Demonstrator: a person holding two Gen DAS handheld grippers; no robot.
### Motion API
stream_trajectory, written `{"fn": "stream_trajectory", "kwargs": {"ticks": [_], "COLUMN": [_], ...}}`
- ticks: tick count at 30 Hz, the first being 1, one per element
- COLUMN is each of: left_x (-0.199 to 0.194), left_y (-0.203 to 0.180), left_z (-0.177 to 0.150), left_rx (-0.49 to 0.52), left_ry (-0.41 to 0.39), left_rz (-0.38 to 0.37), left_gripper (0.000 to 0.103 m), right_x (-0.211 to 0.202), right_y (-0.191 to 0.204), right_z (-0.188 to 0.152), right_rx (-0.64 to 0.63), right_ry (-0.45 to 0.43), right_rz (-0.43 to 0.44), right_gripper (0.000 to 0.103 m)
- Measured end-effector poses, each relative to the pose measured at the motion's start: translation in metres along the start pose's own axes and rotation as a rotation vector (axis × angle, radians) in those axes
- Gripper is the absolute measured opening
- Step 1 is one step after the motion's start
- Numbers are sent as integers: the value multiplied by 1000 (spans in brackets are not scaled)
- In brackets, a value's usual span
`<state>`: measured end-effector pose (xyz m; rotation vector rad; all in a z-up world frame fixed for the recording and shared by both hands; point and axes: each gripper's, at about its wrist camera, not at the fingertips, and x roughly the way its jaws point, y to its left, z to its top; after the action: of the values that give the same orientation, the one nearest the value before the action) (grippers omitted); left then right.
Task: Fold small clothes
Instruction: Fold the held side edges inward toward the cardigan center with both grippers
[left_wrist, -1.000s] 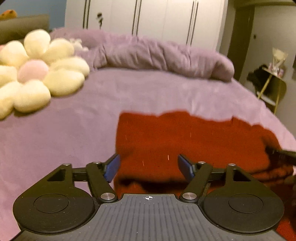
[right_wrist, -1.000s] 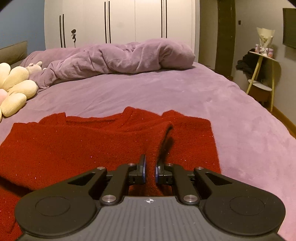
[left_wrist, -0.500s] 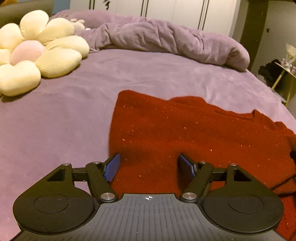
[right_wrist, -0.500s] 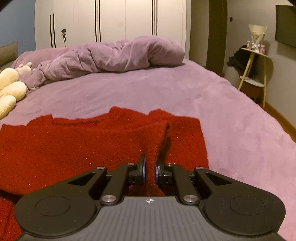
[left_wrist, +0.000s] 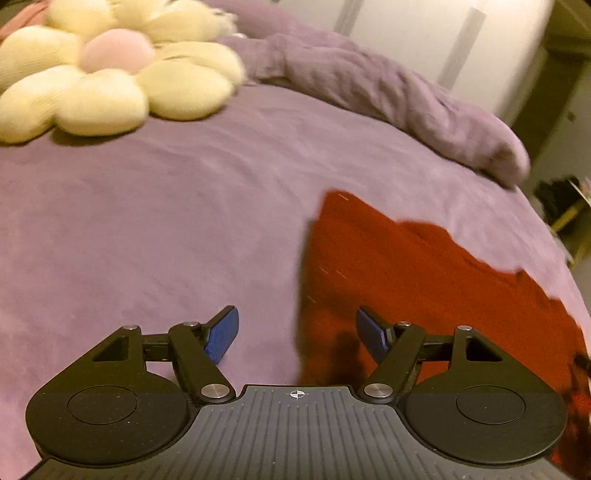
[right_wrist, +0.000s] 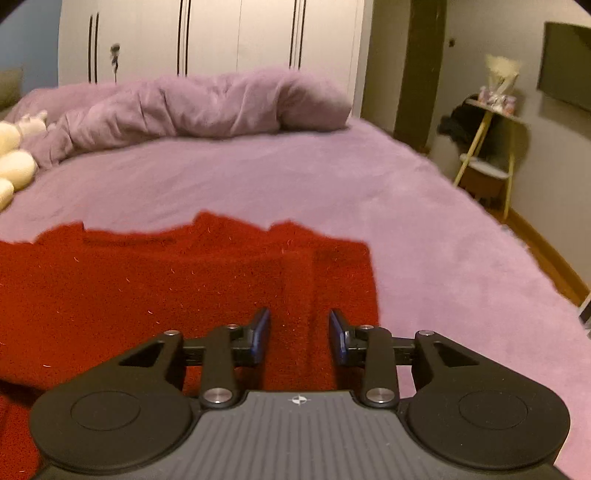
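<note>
Red sweater (right_wrist: 155, 291) is lying flat on the purple bed (right_wrist: 295, 184). Both grippers are hovering with fingers apart, empty: right gripper (right_wrist: 299, 334) over the right edge, left gripper (left_wrist: 297, 334) straddling the left edge. Advice: pinch both layers, aligning edges before folding.
</note>
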<state>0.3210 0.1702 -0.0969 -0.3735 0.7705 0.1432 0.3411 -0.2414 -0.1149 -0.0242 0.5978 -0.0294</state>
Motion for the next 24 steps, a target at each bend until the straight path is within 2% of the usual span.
{"fn": "stream_trajectory", "kwargs": {"ticks": [3, 5, 6, 7, 9, 10, 12, 14, 16, 20, 24], "left_x": [4, 15, 18, 19, 20, 20, 15, 2, -16, -55, -99], "left_y": [-22, -36, -39, -39, -38, -40, -43, -41, -34, -20, 4], "left_z": [-14, -23, -26, -27, -26, -28, -31, -30, -35, -70, -115], "left_rx": [102, 199, 217, 211, 200, 225, 277, 272, 265, 326, 307], "left_ry": [30, 53, 50, 48, 49, 39, 30, 29, 49, 81, 118], "left_rz": [-23, 38, 65, 85, 110, 136, 163, 162, 125, 111, 76], "left_gripper": [77, 79, 82, 83, 84, 88, 88, 88, 88, 90, 93], "right_x": [-21, -22, -19, -12, -4, -2, -2, -15, -34, -95, -167], "right_y": [17, 29, 32, 35, 39, 40, 41, 36, 23, -16, -52], "right_z": [-13, -20, -22, -24, -27, -27, -19, -11, -13, -53, -107], "right_rx": [-43, -95, -115, -139, -199, -217, -220, -164, -94, 19, 96], "right_ry": [-45, -28, -5, 25, 22, 26, 58, 77, 90, 143, 194], "right_rz": [81, 121, 131, 126, 103, 100, 96, 68, 48, 133, 131], "right_gripper": [33, 32, 31, 31, 31, 31, 31, 31, 36, 36, 39]}}
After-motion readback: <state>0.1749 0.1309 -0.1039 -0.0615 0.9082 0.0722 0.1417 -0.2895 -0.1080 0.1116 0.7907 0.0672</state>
